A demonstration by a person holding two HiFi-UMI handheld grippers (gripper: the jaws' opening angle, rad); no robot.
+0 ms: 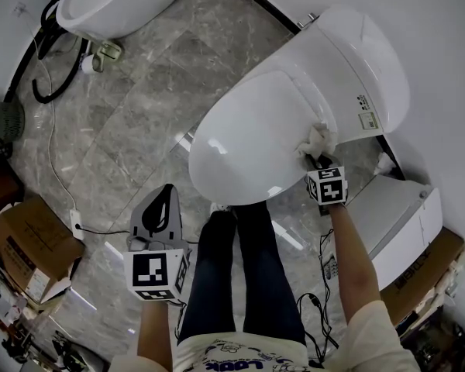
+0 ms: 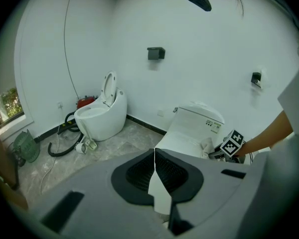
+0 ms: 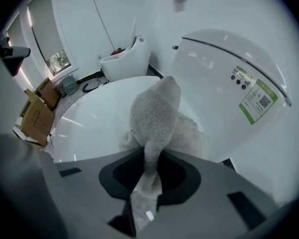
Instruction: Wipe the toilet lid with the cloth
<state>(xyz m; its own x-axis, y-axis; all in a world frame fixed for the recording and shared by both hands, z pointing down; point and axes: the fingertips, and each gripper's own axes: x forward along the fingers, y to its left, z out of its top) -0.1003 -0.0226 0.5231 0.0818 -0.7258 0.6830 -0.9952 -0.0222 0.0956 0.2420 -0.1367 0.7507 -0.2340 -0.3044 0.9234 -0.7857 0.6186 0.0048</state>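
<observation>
Your right gripper point(image 3: 149, 169) has its jaws clamped on the pale cloth point(image 3: 157, 112), which bunches up ahead of them and rests on the closed white toilet lid point(image 1: 244, 142). The cloth sits at the lid's 3 o'clock edge in the head view, just beside the tank point(image 1: 368, 60). Your left gripper point(image 2: 154, 176) has its jaws pressed together with nothing between them and hangs over the marble floor point(image 1: 132, 122) at about 7 o'clock from the lid, well apart from the second toilet point(image 1: 116, 2) at 11 o'clock.
</observation>
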